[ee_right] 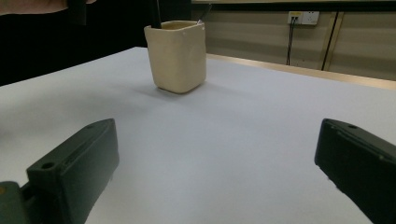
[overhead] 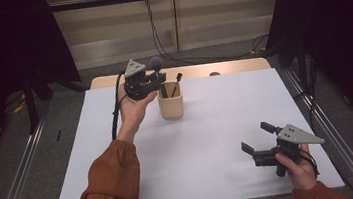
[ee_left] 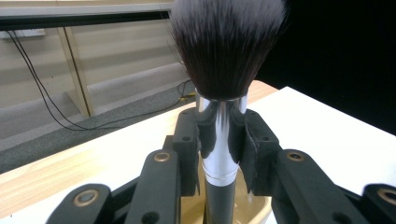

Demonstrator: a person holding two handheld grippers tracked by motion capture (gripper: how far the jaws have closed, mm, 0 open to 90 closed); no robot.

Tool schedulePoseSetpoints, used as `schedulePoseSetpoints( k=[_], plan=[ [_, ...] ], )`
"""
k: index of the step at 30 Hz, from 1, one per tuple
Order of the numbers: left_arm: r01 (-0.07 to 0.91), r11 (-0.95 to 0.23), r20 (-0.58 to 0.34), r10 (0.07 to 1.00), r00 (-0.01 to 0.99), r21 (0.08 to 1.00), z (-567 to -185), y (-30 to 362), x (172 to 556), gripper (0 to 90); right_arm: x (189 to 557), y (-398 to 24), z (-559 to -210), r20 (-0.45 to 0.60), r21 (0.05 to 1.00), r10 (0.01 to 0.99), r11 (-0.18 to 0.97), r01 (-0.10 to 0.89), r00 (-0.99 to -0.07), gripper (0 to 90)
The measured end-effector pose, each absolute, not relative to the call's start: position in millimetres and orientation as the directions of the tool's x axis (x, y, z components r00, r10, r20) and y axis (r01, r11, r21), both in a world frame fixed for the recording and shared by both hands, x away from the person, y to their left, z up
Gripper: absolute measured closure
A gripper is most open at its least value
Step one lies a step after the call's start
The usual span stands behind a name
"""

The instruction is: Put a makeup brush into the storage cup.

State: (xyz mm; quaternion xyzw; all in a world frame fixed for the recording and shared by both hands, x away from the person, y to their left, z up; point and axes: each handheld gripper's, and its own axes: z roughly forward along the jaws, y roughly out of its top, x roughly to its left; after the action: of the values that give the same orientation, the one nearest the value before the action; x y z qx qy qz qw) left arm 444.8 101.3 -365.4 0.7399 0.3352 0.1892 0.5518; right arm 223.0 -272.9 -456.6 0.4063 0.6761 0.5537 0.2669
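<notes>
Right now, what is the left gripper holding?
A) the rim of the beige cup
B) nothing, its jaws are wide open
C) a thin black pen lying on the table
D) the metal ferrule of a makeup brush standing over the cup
D: in the left gripper view the left gripper has its pads pressed on the silver ferrule of the makeup brush, bristles up, with its handle running down into the beige cup.

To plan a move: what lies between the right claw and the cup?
Only bare white table lies between the right claw and the cup, in the right gripper view.
</notes>
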Motion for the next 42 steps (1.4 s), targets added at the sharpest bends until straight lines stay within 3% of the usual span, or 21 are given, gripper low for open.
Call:
schedulePoseSetpoints(
  k=[42],
  plan=[
    [0.341, -0.212, -0.095, 0.711, 0.697, 0.916, -406, 100, 444, 70.5, 224, -272, -458, 0.084, 0.965, 0.837, 0.067, 0.253, -0.54, 0.0]
  ],
)
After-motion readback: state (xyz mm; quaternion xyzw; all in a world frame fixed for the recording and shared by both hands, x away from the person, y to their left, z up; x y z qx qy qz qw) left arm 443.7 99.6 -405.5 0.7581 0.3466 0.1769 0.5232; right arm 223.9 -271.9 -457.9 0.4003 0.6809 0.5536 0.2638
